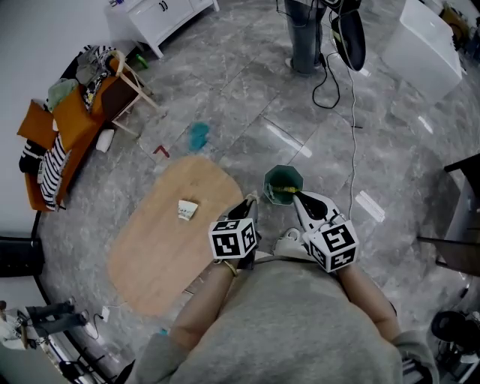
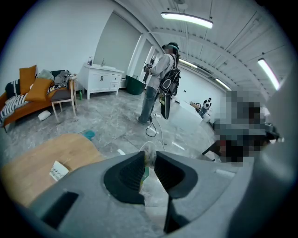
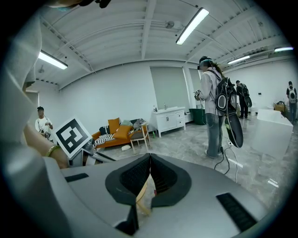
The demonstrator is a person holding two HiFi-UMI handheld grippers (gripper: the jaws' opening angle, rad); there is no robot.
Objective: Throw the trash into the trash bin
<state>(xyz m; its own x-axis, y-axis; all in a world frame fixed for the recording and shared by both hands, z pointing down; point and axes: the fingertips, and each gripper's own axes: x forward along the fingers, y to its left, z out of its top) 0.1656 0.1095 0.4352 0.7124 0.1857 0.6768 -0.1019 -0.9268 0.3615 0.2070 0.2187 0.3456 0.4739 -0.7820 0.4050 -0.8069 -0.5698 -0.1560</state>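
Grey cloth of the wearer's top (image 1: 300, 322) fills the bottom of my head view, and just beyond it I have both tools held out in front. My left gripper (image 1: 249, 202) is clamped on a scrap of clear, crinkled wrapper (image 2: 149, 149). In the left gripper view the ribbed pads stand a narrow way apart, with the film pinched between them and poking out past the tips. My right gripper (image 1: 298, 198) is clenched on a thin tan strip (image 3: 139, 197). In the right gripper view its pads meet at the tips and the strip shows in the slit between them. Both tools point toward the dark green trash bin (image 1: 292, 175), which stands on the grey stone floor (image 1: 247, 97) just ahead. The right tip is at the bin's near rim and the left tip is just beside its left side. Something yellowish lies inside the bin. Left of the bin I see a low wooden table (image 1: 161, 259) with a small white paper scrap (image 1: 187, 209) lying on it, well apart from either tool. Past the table a teal object (image 1: 199, 136) sits on the floor, and I cannot tell what it is. Further left are an orange sofa (image 1: 45, 142) and a wooden chair (image 1: 124, 79). At the far end are a white cabinet (image 1: 161, 13) and a standing person (image 2: 158, 79), with a cable (image 1: 352, 112) trailing across the floor toward me.
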